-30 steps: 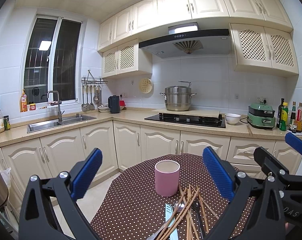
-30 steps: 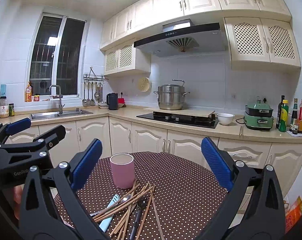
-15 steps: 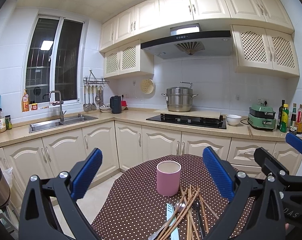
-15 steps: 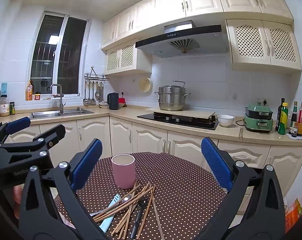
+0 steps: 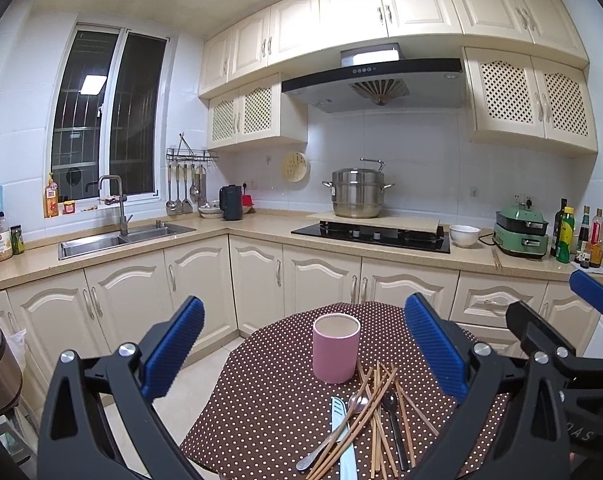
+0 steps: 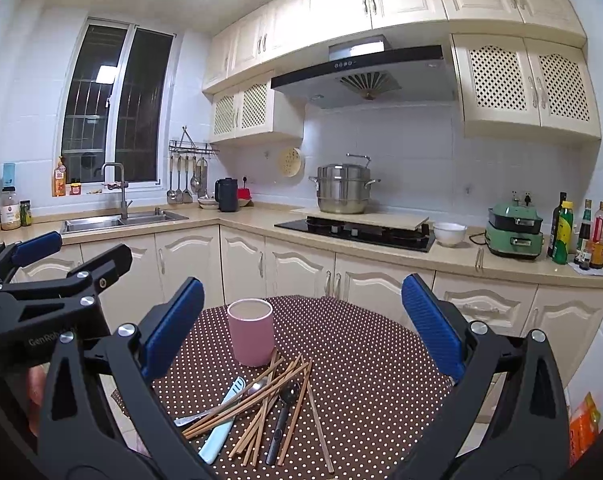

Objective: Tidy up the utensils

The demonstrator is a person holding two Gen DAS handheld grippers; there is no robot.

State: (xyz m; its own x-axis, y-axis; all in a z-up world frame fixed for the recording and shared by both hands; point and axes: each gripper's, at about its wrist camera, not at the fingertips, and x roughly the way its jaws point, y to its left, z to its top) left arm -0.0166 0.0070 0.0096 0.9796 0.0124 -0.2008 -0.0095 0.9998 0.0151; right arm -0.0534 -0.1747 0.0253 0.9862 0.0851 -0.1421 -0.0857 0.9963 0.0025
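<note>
Above the table (image 6: 381, 360) both my claws, left (image 5: 301, 344) and right (image 6: 301, 328), hang spread and empty; the utensils (image 6: 261, 412) lie heaped just beside the cup (image 6: 250, 332), ready for picking.

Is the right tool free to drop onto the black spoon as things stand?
Probably yes. The right tool is open above the table, and the black spoon lies beside the chopsticks, mostly uncovered.
</note>
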